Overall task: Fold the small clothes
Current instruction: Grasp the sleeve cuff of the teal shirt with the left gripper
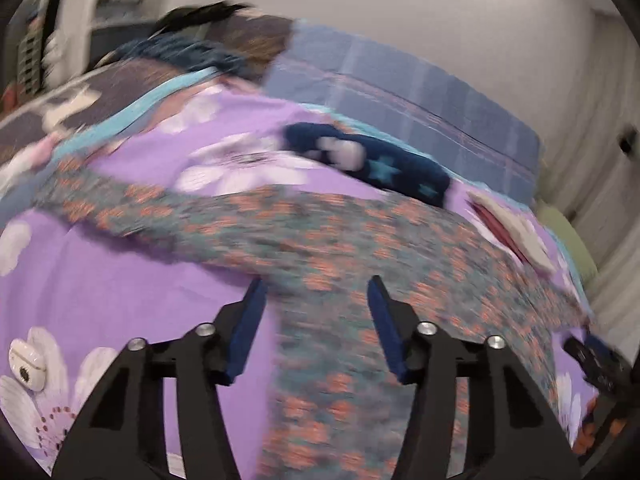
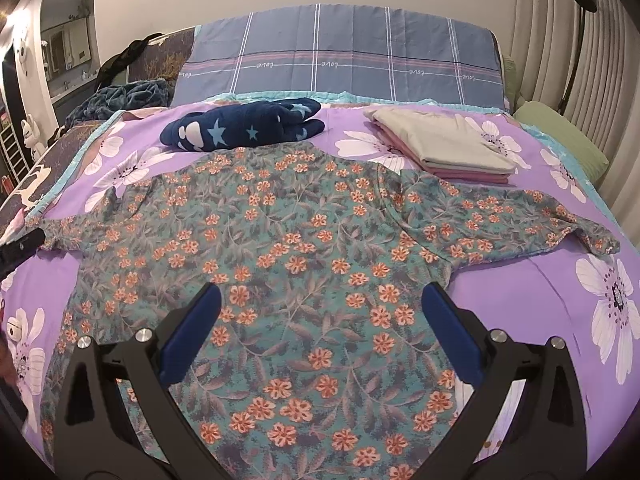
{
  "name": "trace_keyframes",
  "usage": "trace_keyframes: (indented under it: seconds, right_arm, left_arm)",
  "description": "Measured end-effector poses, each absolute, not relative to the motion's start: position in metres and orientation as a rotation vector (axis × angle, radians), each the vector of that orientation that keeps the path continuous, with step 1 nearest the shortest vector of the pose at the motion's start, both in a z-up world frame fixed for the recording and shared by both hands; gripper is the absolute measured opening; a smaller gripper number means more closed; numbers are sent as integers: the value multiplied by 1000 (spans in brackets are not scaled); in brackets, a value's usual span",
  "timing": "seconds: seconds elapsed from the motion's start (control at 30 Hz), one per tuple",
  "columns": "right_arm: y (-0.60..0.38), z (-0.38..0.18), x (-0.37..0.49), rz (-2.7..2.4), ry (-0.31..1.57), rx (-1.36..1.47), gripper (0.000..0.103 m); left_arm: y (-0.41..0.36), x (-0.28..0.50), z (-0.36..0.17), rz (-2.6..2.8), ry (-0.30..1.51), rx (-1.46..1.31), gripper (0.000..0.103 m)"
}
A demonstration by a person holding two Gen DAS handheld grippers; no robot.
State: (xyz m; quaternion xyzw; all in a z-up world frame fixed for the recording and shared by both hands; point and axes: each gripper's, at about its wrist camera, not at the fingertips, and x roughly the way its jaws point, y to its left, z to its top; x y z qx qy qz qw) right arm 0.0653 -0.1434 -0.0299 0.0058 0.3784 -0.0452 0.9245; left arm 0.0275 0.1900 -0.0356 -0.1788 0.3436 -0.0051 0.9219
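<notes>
- Right wrist view: shirt (image 2: 304,248), floral, lies flat on the bed (image 2: 540,300), collar away from the camera, sleeves out to either side; its long axis runs from hem to collar.
- Right tongs (image 2: 320,332) stand spread over the hem area, nothing between the pads.
- Left tongs (image 1: 316,328) stand part-spread and pinch nothing; the left wrist view is blurred. Shirt cloth lies ahead of and under them, one pad over bare bedcover.
- Beyond the shirt's collar: a navy star-print bundle (image 2: 240,128) and a folded stack (image 2: 444,144), the stack overlapping the right sleeve's shoulder.
- Judgement: the left sleeve, running away up and left from the left tongs, is the nearer target; the left hand is better placed for it, and the fold would go across the long axis.
</notes>
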Motion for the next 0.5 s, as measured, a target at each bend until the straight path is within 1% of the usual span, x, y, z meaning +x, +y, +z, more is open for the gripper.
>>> trace_keyframes:
  seconds: [0.07, 0.2, 0.3, 0.5]
  right_arm:
    - [-145, -32, 66, -104, 780, 2, 101]
    - [-152, -35, 69, -131, 791, 14, 101]
    - [-155, -37, 71, -142, 797, 20, 101]
    - [-152, -40, 76, -150, 805, -2, 101]
  left_arm:
    - [230, 32, -48, 45, 722, -467, 50]
    - [325, 35, -79, 175, 728, -701, 50]
    - [378, 40, -101, 242, 724, -830, 50]
    - [441, 54, -129, 359, 667, -1027, 50]
